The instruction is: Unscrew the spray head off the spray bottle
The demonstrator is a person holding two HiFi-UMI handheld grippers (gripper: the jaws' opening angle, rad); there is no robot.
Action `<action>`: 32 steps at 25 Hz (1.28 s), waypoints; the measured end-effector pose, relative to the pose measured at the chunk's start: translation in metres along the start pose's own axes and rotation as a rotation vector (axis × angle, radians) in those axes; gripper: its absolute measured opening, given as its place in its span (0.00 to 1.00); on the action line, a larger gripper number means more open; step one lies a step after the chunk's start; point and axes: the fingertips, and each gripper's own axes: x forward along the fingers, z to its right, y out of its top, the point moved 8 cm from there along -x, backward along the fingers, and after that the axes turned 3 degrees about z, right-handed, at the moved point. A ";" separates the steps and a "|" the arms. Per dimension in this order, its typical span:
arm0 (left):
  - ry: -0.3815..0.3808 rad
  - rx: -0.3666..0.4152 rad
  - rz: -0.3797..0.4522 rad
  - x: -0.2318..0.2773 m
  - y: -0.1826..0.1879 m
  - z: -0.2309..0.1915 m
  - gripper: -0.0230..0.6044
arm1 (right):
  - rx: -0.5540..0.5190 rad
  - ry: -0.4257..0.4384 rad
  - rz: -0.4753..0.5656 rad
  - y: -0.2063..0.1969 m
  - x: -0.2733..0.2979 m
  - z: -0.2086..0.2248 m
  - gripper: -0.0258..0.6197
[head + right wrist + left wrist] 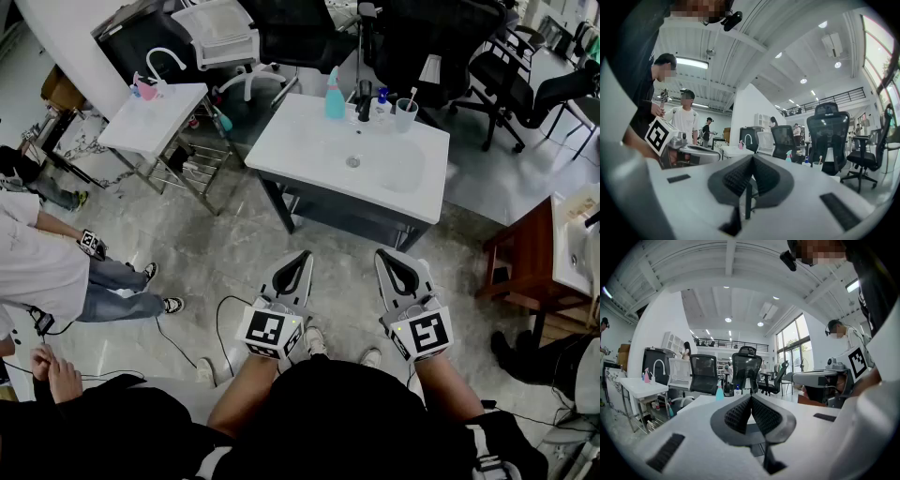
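Nearest, in head view: the person's 2 forearms, each w/ a tool held out over the tiled floor (216, 234). The left tool (302, 257) has its jaws pressed together, nothing btwn them; the left gripper view shows the ribbed pads (740, 414) meeting at the tip. The right tool (384, 255) is the same: jaws pressed together, empty. The 2 tools sit side by side, apart from each other, both well short of the counter (309, 150). The person's shoes (317, 341) show btwn them, and a black cable (221, 323) loops on the floor to the left.

Farther out is the white counter w/ a sunken basin (398, 169). The teal spray bottle (335, 101) stands upright at the counter's far edge, spray head (332, 75) on top, untouched, well apart from both tools. Just beside it are a black faucet (364, 99), a small blue-capped bottle (382, 97) and a clear cup (405, 114).

Off to the left, a bystander in a white shirt (37, 267) holds another marker cube. Beyond is a 2nd small counter (155, 120) w/ a pink bottle (145, 89). Black office chairs (427, 42) stand at the back.
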 end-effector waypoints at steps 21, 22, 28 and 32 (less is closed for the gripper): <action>-0.029 -0.025 0.005 -0.010 -0.007 -0.074 0.06 | -0.003 0.005 -0.017 -0.004 0.071 -0.040 0.05; -0.031 -0.027 0.006 -0.011 -0.007 -0.080 0.06 | -0.004 0.003 -0.018 -0.003 0.076 -0.044 0.05; -0.034 -0.042 -0.006 -0.015 -0.016 -0.113 0.06 | 0.001 -0.014 -0.031 -0.009 0.101 -0.058 0.05; -0.054 -0.041 -0.018 -0.005 -0.020 -0.125 0.06 | 0.014 -0.047 -0.047 -0.014 0.113 -0.050 0.05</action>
